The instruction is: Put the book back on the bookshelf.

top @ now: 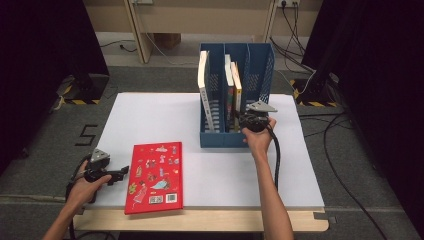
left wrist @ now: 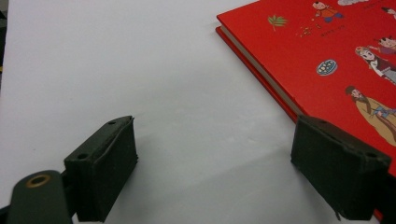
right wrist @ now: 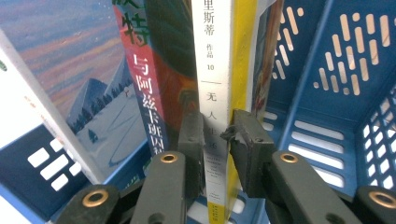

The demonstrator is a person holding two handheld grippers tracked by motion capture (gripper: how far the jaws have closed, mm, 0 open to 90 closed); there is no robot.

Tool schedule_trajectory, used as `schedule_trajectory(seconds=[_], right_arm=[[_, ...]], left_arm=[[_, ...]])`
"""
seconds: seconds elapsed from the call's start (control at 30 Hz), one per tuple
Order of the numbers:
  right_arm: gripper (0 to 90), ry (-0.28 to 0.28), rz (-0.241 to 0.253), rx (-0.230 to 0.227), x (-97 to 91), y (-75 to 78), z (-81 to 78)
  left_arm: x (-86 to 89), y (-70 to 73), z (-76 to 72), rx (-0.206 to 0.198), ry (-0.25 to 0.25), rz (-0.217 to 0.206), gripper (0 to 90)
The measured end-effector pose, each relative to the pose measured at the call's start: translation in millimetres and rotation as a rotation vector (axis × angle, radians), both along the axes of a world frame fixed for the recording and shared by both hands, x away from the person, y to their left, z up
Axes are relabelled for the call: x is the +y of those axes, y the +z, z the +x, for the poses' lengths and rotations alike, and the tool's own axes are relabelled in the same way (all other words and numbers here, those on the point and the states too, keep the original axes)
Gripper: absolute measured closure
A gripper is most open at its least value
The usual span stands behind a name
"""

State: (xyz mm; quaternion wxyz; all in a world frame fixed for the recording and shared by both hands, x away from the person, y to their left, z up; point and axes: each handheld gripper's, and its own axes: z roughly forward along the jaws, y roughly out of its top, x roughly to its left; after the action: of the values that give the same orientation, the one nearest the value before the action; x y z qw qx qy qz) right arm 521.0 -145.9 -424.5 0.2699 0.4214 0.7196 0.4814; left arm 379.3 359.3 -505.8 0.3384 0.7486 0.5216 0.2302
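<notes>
A blue file rack (top: 260,65) stands at the back of the white table (top: 225,170) with several upright books in it. My right gripper (top: 245,120) reaches into its front and is shut on a thin book with a white and yellow spine (right wrist: 212,56); the pads (right wrist: 247,140) press on both sides of that spine. A red-spined book (right wrist: 140,84) leans beside it. At the table's front left lies a red picture book (top: 155,177) flat on its cover. My left gripper (top: 120,175) rests just left of it, open, with bare table between its jaws (left wrist: 219,144) and the red book's (left wrist: 327,51) corner by the right jaw.
The rack's right compartment (right wrist: 336,93) holds nothing. A taller white-edged book (top: 203,90) stands in the left compartment. Cables trail over the floor at the right (top: 345,130). Dark curtains flank both sides.
</notes>
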Motion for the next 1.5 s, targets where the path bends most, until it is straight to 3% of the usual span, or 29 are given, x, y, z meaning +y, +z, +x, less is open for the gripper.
schedule_trajectory(seconds=[0.3,0.43,0.67,0.73,1.1,1.5], right_arm=[[71.4,0.020,-0.014,0.017,4.2,-2.1,0.7],[65.9,0.010,0.028,0.047,2.1,-5.5,1.8],[52.5,-0.001,0.045,0.045,-3.7,0.1,-5.8],[50.2,-0.003,0.082,0.054,-6.3,2.7,-9.1],[40.0,0.039,0.108,0.047,-5.9,19.2,-48.3],[37.8,0.102,0.131,0.060,9.7,16.2,-82.6]], left_arm=[[0.0,0.0,0.0,0.000,0.000,0.000,13.2],[0.1,0.0,0.1,0.000,-0.001,0.000,13.2],[0.1,0.0,0.0,0.000,-0.001,-0.001,13.2],[0.2,0.0,0.0,0.001,-0.001,-0.001,13.2],[0.1,0.1,0.0,0.001,-0.002,-0.001,13.3],[0.1,0.2,0.0,0.001,-0.002,-0.001,13.3]])
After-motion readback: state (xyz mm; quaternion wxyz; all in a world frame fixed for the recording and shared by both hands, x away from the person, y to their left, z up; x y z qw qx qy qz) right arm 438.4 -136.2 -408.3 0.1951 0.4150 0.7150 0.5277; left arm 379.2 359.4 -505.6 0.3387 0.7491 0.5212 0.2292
